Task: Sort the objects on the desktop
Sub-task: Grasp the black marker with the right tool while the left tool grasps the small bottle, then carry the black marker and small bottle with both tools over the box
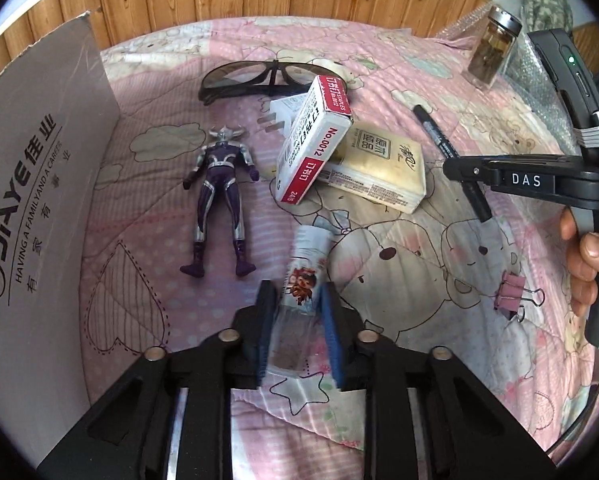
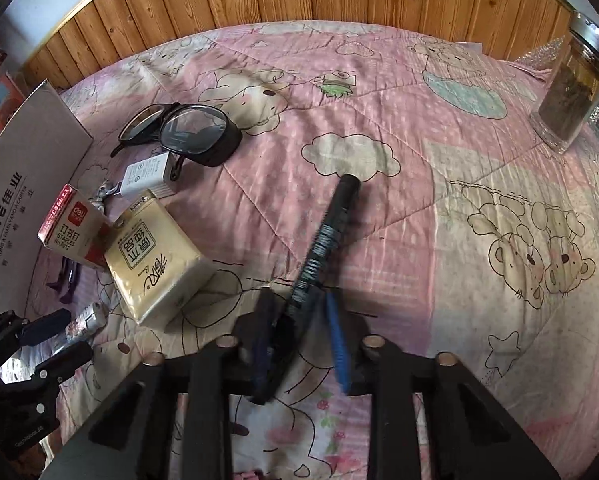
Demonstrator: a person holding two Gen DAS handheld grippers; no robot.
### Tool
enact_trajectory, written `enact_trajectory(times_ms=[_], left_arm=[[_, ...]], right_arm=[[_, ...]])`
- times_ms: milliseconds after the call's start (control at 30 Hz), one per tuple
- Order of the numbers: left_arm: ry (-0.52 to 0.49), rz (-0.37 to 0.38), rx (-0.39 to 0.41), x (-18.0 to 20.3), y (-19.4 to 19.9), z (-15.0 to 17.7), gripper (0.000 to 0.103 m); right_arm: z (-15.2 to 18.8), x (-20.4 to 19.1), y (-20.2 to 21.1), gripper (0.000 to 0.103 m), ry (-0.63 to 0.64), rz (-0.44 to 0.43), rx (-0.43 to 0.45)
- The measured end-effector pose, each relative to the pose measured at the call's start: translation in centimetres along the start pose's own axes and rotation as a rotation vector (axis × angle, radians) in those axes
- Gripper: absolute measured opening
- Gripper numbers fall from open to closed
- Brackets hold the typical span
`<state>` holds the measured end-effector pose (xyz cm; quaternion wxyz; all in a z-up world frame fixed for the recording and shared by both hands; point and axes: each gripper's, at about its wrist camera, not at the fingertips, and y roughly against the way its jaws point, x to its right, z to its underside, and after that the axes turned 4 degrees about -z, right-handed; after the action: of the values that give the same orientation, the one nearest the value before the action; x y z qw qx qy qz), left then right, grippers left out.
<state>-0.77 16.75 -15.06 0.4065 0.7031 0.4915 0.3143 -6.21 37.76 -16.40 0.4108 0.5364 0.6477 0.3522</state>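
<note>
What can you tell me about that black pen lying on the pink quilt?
The black marker pen is a slim cylinder, plastic by the look of it, with white lettering along its barrel and a flat capped end pointing toward the wooden wall. It lies slanted on the pink cartoon quilt, right of the yellow tissue pack. Its near end sits between the fingers of the right gripper, which are shut on it. Nothing else touches it.
</note>
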Motion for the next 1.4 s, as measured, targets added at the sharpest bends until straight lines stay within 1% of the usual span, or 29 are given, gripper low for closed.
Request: enact_trajectory(times_ms=[67,233,467,667,767,1000,1167,1400], left_arm=[[0.029,0.028,-0.007,-0.5,0.1,-0.2,0.019],[0.095,0.058,0.012,-1.2,1.2,-0.8,0.018],[0.127,0.079,0.056,-1.4,3.9,-1.5,0.018],[0.153,0.088,0.085,-1.6,6.0,-1.5,0.018],[0.162,0.092,0.106,-1.8,7.3,-1.5,0.018],[0.186,0.095,0.166,-2.6,10.8,-1.2,0.018],[0.211,0.088,0.194,-3.8,12.5,-0.7,0.019],[0.248,0.075,0.232,-5.6,14.9,0.0,0.019]], right_arm=[[0.0,0.1,0.2,0.014,-0.002,-0.015,-0.002],[0.2,0.5,1.7,0.014,-0.037,-0.072,0.01],[0.7,-0.5,5.5,0.014,-0.065,-0.15,0.065],[1.6,-3.6,7.5,0.014,-0.037,-0.189,0.088],[2.4,-5.4,9.0,0.014,-0.017,-0.213,0.095],[3.0,-9.5,11.0,0.014,0.052,-0.26,0.126],[3.7,-12.0,12.2,0.014,0.098,-0.272,0.15],[4.3,-14.4,12.8,0.014,0.132,-0.284,0.161]])
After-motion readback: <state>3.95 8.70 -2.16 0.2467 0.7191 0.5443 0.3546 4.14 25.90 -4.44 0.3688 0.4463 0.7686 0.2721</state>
